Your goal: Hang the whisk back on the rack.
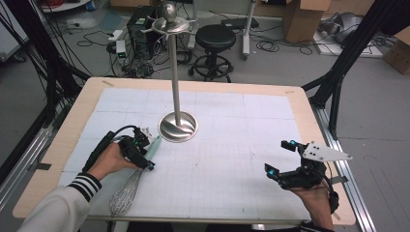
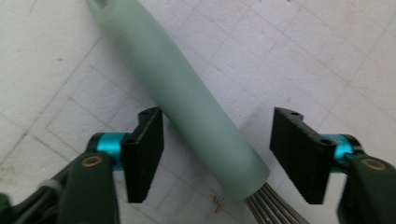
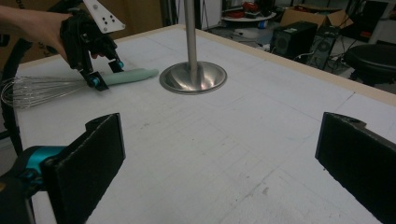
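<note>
One whisk [image 1: 133, 181] on the table [image 1: 300, 104], near-left on the white grid mat [image 1: 217, 145]. It lies flat: wire end toward the near edge, pale green handle [image 2: 187, 98] pointing far-right, its tip just beside the stand base.

One metal stand [image 1: 176, 72]: round dished base [image 1: 178, 127] about mid-table, slightly left, with a single upright pole and a hook ring at the top.

Two grippers, one per hand.

Left gripper [image 1: 141, 150]: down at the whisk handle, jaws open and straddling it near the wire end. In the left gripper view the handle runs diagonally between the two black pads [image 2: 145, 154]; the left pad is touching or almost touching it, the right pad stands clear with a visible gap. Not clamped. The left hand [image 1: 111, 159] wears a striped cuff. In the right gripper view the same gripper [image 3: 105, 74] sits over the handle with the wires trailing left.

Right gripper [image 1: 283, 157]: near-right over the mat, well apart from whisk and stand, jaws wide open, nothing between them. Grey three-cornered plate on top. The right gripper view shows bare mat between its two pads, with the stand base far-centre.

Floor beyond the far edge: one black stool [image 1: 215, 41], one PC tower [image 1: 140, 26], cardboard boxes, loose cables.
</note>
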Demonstrator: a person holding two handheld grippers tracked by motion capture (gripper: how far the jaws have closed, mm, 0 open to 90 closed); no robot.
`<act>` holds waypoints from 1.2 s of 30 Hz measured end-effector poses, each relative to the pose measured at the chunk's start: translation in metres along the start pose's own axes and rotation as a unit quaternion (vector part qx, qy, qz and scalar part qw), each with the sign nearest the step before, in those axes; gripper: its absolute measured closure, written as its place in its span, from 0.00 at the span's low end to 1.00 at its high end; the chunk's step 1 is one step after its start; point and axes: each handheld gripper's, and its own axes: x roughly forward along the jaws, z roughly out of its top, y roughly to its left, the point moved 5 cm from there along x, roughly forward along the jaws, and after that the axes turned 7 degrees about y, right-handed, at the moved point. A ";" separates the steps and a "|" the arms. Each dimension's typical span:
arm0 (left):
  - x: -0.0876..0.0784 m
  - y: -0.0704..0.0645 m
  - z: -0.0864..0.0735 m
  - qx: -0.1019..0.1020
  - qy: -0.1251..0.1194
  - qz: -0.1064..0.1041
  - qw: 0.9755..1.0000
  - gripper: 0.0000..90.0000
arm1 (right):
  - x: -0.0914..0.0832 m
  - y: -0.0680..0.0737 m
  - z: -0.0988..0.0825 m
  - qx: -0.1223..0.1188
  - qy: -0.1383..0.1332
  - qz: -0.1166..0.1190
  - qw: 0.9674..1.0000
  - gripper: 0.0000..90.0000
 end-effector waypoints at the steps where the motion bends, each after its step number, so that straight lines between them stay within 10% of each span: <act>1: 0.000 0.000 0.000 -0.001 0.000 -0.004 1.000 0.47 | 0.000 0.000 0.000 0.001 0.000 0.000 1.000 0.01; 27: -0.001 -0.006 0.008 -0.017 0.010 0.016 1.000 0.70 | 0.002 0.000 0.000 -0.002 0.002 0.001 1.000 0.00; 36: -0.003 -0.007 0.007 0.009 0.017 0.035 0.999 0.77 | 0.002 0.000 0.000 0.000 0.003 0.001 1.000 0.01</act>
